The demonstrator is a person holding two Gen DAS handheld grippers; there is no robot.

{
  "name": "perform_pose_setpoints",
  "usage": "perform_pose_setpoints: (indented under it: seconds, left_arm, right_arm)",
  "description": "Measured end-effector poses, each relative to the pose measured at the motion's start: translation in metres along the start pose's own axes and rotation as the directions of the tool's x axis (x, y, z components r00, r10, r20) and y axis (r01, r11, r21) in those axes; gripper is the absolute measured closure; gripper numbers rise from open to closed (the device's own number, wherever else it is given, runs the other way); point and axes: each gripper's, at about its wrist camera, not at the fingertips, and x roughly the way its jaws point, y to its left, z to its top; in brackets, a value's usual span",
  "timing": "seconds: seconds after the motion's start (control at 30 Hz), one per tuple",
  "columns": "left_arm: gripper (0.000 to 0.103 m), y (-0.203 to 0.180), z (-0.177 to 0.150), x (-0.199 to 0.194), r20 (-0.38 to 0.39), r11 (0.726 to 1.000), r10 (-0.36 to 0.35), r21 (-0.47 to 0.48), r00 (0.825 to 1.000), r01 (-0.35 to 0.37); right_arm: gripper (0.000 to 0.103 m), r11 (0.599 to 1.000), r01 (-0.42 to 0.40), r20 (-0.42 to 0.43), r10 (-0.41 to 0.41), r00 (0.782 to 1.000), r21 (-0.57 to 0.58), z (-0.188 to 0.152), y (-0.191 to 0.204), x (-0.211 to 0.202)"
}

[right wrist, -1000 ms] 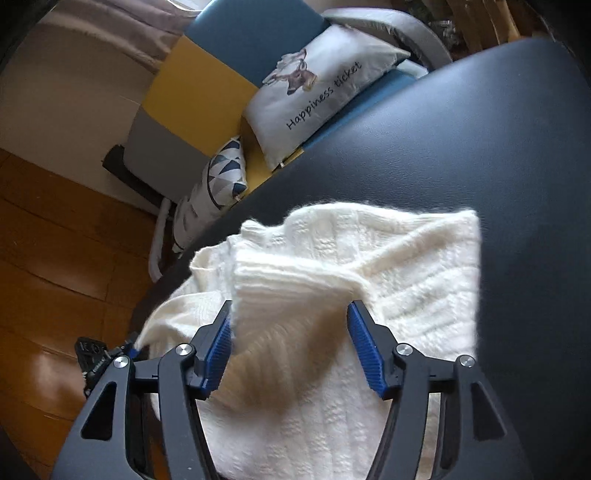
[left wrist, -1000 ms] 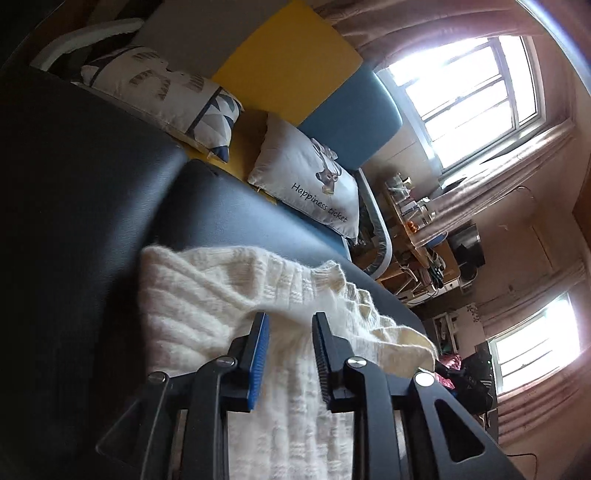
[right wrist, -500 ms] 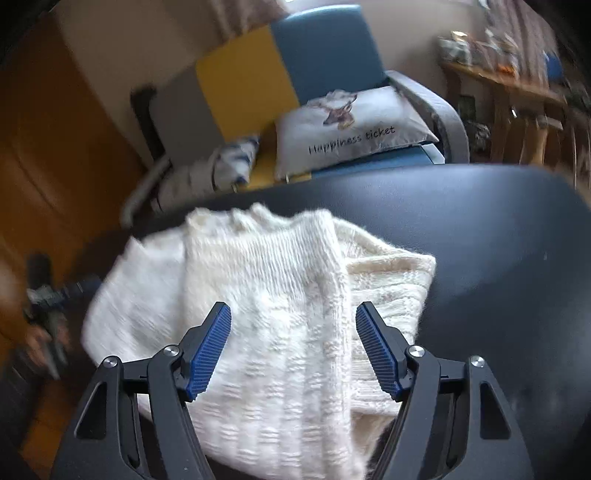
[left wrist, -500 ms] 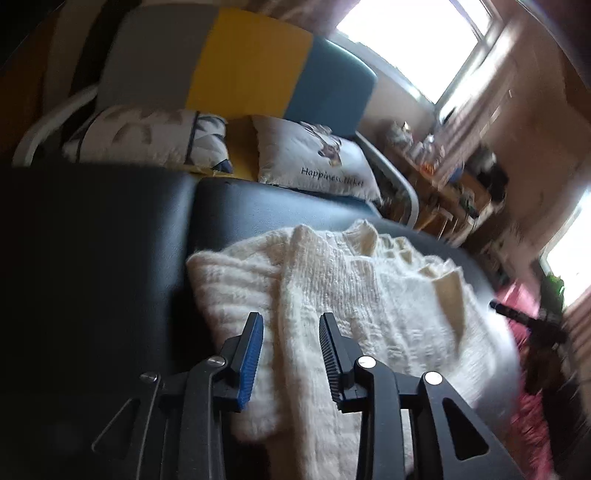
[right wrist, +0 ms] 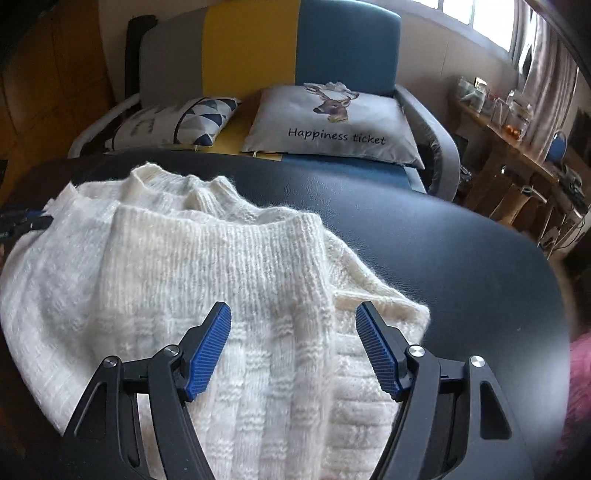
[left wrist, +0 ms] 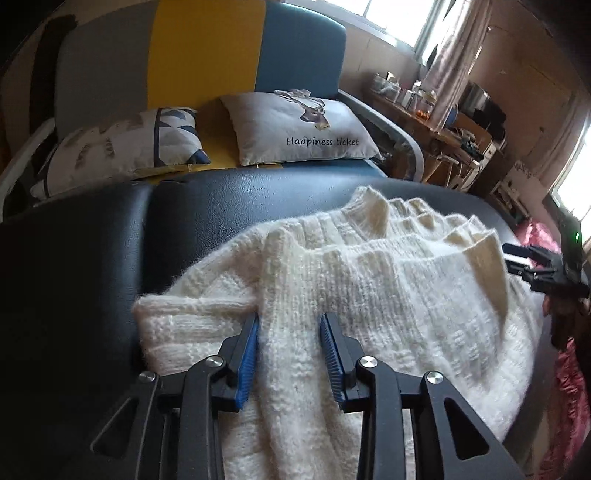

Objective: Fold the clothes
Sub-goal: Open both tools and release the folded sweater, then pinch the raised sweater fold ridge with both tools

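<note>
1. The left gripper [left wrist: 289, 354] is seen with its jaws partly open; a ridge of the white knit sweater [left wrist: 369, 295] runs between the blue pads [left wrist: 248, 363], but no squeeze on it can be made out, so nothing appears to be gripped.
2. The right gripper [right wrist: 293, 347] is shown with its jaws spread wide above the sweater [right wrist: 207, 280]; the knit lies below and between the pads [right wrist: 208, 350], and it is not pinched by them.
3. The sweater is found folded in layers on the black padded surface [left wrist: 92, 266], its ribbed hem at 12 o'clock from the jaws in both views, with a folded edge at 9 o'clock of the left gripper.
4. In the left wrist view the other gripper is glimpsed at 3 o'clock, at the sweater's far edge.
5. The surface [right wrist: 461, 266] is seen to be dark, leather-like and faintly glossy, with a seam at 11 o'clock in the left wrist view.
6. Beyond it, at 12 o'clock, a sofa [right wrist: 258, 55] in grey, yellow and blue panels is placed, and two cushions are laid on it: a deer cushion [right wrist: 332, 125] printed "Happiness ticket" and a triangle-patterned cushion [right wrist: 177, 122] at its 9 o'clock.
7. At 2 o'clock a cluttered wooden table [right wrist: 517, 147] is set under bright windows [left wrist: 399, 18] hung with curtains [left wrist: 450, 48].
8. A wooden floor [right wrist: 44, 92] is visible at 10 o'clock in the right wrist view.
</note>
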Motion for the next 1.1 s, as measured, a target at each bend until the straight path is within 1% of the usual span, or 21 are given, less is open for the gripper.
perform_pose_setpoints:
  seconds: [0.03,0.07,0.1,0.13,0.23,0.3,0.33,0.43,0.5,0.53,0.6,0.67,0.7,0.77,0.83,0.9,0.97,1.0,1.03,1.07,1.1]
  left_arm:
    - [0.084,-0.002,-0.001,-0.001,0.012,1.000,0.007,0.013,1.000,-0.007]
    - [0.090,-0.004,-0.003,-0.003,0.027,1.000,0.013,0.016,1.000,-0.014]
    - [0.096,-0.006,-0.005,-0.005,0.042,1.000,0.019,0.017,0.999,-0.020]
    - [0.097,-0.007,-0.008,-0.009,0.064,1.000,0.026,0.011,0.998,-0.027]
    - [0.098,-0.002,-0.014,-0.024,0.138,0.999,0.029,-0.034,0.990,-0.025]
    - [0.098,0.002,-0.018,-0.041,0.209,0.998,0.017,-0.067,0.978,-0.003]
    - [0.098,0.004,-0.019,-0.048,0.239,0.997,0.022,-0.071,0.971,-0.005]
    - [0.098,0.004,-0.018,-0.063,0.298,0.997,0.037,-0.081,0.954,-0.014]
    - [0.098,0.008,-0.017,-0.051,0.267,0.994,0.063,-0.107,0.962,-0.035]
    - [0.098,0.011,-0.017,-0.045,0.251,0.992,0.075,-0.120,0.965,-0.046]
    - [0.098,0.015,-0.016,-0.033,0.217,0.987,0.099,-0.145,0.971,-0.069]
    - [0.098,0.020,-0.017,-0.018,0.170,0.982,0.114,-0.170,0.979,-0.085]
    - [0.098,0.021,-0.018,-0.018,0.176,0.981,0.114,-0.177,0.978,-0.082]
    - [0.098,0.022,-0.021,-0.020,0.190,0.979,0.112,-0.192,0.975,-0.075]
    - [0.098,0.018,-0.022,-0.039,0.270,0.983,0.099,-0.179,0.958,-0.051]
    - [0.098,0.014,-0.022,-0.059,0.348,0.987,0.084,-0.161,0.934,-0.029]
    - [0.098,0.013,-0.019,-0.063,0.371,0.988,0.087,-0.150,0.924,-0.033]
    - [0.098,0.013,-0.017,-0.064,0.381,0.989,0.090,-0.145,0.920,-0.036]
    - [0.098,0.015,-0.015,-0.054,0.340,0.986,0.109,-0.155,0.934,-0.058]
    - [0.098,0.018,-0.013,-0.044,0.297,0.983,0.128,-0.164,0.946,-0.082]
    - [0.098,0.021,-0.012,-0.027,0.229,0.981,0.124,-0.173,0.966,-0.085]
  right_arm:
    - [0.030,1.000,-0.003,-0.014,0.003,1.000,-0.006,0.000,-0.001,0.005]
    - [0.042,1.000,0.007,-0.033,-0.008,0.999,-0.018,0.000,0.000,0.010]
    - [0.057,1.000,0.007,-0.043,-0.008,0.999,-0.027,-0.002,0.000,0.014]
    - [0.085,0.999,-0.002,-0.045,0.001,0.999,-0.034,-0.003,0.001,0.016]
    - [0.093,0.999,-0.005,-0.013,0.005,1.000,-0.039,-0.005,0.002,0.010]
    - [0.093,1.000,-0.010,0.019,0.010,1.000,-0.029,-0.005,0.000,0.000]
    - [0.093,1.000,-0.013,0.034,0.014,0.999,-0.028,-0.004,0.000,-0.005]
    - [0.093,1.000,-0.011,0.086,0.012,0.996,-0.020,0.004,-0.004,-0.021]
    - [0.093,1.000,-0.004,0.108,0.005,0.994,-0.010,0.009,-0.007,-0.025]
    - [0.093,1.000,0.001,0.102,-0.002,0.995,0.004,0.011,-0.009,-0.022]
    - [0.093,0.999,0.019,0.073,-0.021,0.997,0.027,0.010,-0.013,-0.006]
    - [0.093,0.998,0.034,0.014,-0.035,0.999,0.061,0.002,-0.018,0.018]
    - [0.094,0.997,0.035,-0.003,-0.035,0.999,0.075,-0.003,-0.020,0.027]
    - [0.094,0.994,0.020,0.023,-0.023,0.999,0.106,-0.010,-0.023,0.028]
    - [0.094,0.992,0.007,0.051,-0.013,0.999,0.123,-0.009,-0.025,0.018]
    - [0.094,0.995,0.007,0.099,-0.018,0.995,0.104,-0.005,-0.023,0.000]
    - [0.094,0.995,0.004,0.147,-0.019,0.989,0.100,-0.001,-0.024,-0.015]
    - [0.094,0.995,0.003,0.156,-0.019,0.988,0.100,0.001,-0.025,-0.017]
    - [0.094,0.995,0.002,0.153,-0.017,0.988,0.100,0.002,-0.026,-0.016]
    - [0.094,0.994,0.006,0.132,-0.020,0.991,0.105,0.003,-0.027,-0.009]
    - [0.094,0.994,0.009,0.086,-0.018,0.996,0.109,0.001,-0.027,0.004]
